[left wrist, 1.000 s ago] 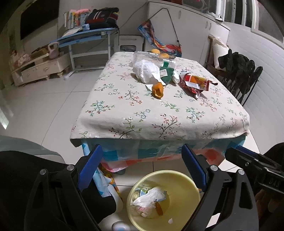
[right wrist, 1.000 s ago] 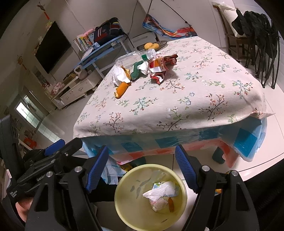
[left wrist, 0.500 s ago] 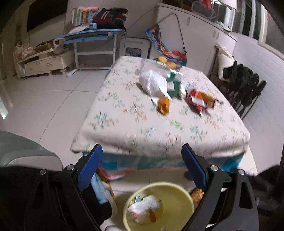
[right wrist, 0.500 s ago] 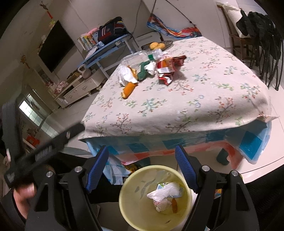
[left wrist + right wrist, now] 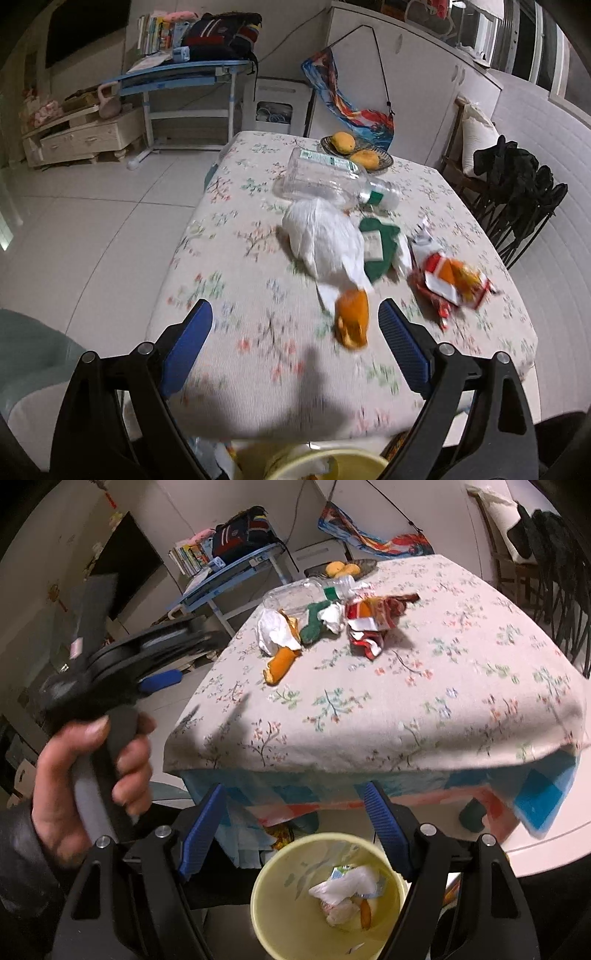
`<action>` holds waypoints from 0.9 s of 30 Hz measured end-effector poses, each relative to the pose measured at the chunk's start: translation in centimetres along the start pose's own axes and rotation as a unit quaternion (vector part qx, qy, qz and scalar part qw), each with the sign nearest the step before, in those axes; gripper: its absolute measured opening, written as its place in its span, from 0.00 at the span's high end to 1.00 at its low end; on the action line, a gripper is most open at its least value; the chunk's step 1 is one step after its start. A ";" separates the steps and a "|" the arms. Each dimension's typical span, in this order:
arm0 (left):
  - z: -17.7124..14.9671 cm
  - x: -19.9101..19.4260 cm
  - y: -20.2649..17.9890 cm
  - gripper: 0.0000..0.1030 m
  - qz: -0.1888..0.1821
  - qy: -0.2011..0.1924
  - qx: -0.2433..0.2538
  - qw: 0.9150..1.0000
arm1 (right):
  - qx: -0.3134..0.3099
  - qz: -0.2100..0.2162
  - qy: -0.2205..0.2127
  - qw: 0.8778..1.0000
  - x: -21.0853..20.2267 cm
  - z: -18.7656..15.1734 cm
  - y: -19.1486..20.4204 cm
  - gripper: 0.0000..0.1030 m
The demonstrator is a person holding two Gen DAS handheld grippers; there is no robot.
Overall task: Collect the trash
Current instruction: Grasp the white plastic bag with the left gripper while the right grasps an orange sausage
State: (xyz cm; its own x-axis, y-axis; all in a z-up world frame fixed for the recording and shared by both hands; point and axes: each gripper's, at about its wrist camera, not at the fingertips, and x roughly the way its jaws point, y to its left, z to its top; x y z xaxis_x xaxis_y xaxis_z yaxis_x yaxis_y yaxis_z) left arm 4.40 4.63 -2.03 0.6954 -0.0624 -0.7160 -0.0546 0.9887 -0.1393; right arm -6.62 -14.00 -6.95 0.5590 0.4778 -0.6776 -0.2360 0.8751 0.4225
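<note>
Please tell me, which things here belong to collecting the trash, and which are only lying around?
For the job:
- orange peel piece
- crumpled white plastic bag
- torn red snack wrapper
- green packet
- empty clear plastic bottle
- round yellow waste bin

Just lying about:
- dark wire bowl of yellow fruit
- floral tablecloth
- blue desk
</note>
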 end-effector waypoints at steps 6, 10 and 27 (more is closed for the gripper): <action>2.5 4.0 -0.9 0.14 -0.019 0.016 0.005 1.000 | 0.007 0.009 0.021 1.000 1.7 0.1 -0.1 0.28; 3.3 6.2 -1.8 0.14 -0.016 0.027 0.021 0.999 | 0.004 0.007 0.020 1.000 1.9 0.4 0.0 0.28; 4.1 9.0 1.6 0.31 -0.067 0.053 -0.053 0.995 | -0.009 0.015 0.029 0.999 3.0 0.6 0.7 0.27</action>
State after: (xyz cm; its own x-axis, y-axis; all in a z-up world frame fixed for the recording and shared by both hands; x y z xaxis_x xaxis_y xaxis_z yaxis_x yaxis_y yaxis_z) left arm 13.54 6.25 -5.92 0.6224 -0.2117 -0.7535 -0.0454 0.9513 -0.3048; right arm -4.62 -12.02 -8.34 0.5053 0.5066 -0.6986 -0.2656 0.8616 0.4326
